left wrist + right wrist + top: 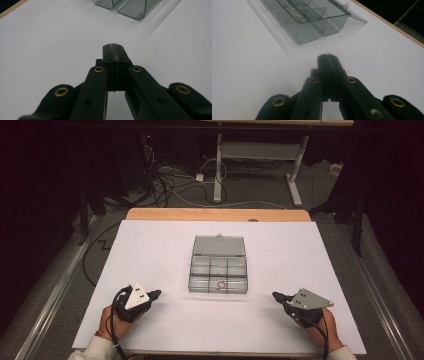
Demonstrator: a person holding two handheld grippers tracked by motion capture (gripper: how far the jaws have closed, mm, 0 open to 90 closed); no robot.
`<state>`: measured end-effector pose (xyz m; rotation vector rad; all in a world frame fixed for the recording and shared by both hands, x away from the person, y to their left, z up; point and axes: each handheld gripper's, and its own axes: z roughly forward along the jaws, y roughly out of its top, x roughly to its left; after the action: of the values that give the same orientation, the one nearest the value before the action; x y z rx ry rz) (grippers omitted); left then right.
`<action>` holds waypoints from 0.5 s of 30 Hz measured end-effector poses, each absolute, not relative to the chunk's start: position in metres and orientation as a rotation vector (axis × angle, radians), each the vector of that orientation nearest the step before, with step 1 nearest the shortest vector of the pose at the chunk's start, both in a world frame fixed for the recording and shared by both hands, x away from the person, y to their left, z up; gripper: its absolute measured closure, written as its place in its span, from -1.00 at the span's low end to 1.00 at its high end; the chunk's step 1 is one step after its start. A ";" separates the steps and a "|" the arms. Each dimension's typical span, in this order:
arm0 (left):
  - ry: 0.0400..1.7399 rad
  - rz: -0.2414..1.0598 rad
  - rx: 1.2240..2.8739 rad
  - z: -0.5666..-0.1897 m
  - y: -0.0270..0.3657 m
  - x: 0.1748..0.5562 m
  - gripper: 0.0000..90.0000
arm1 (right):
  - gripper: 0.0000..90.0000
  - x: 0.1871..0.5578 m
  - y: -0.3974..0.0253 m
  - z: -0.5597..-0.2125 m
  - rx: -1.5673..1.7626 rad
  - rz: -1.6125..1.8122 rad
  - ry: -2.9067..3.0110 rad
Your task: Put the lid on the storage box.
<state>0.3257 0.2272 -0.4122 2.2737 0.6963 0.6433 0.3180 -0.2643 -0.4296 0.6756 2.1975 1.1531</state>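
Your table [150, 320] is bare white apart from the clear compartment box [218, 271], which sits at its middle with the lid [219, 245] folded flat on the far side of the box. Your left gripper [156, 293] rests near the box's front left corner and your right gripper [276, 296] near its front right corner, both well apart from it and pointing inward. Each has its fingers pressed together with nothing between them, as both gripper views show. This looks like the start of a step: neither gripper has reached the box. In the box's front row, the middle compartment holds a small ring [221, 284]; the other compartments look empty. To lift it out, you would need to part one pair of fingers and come down into that compartment.
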 end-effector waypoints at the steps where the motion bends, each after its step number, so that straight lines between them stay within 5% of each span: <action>1: 0.697 0.641 2.276 -0.411 0.227 0.328 0.95 | 1.00 0.320 -0.265 -0.429 0.680 1.156 2.197; 15: 0.718 0.623 2.270 -0.390 0.219 0.385 0.95 | 1.00 0.371 -0.275 -0.413 0.747 1.123 2.187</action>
<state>0.3849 0.2189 -0.3899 2.2703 0.7179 0.6229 0.3712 -0.2747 -0.4126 0.7473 2.1875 1.1230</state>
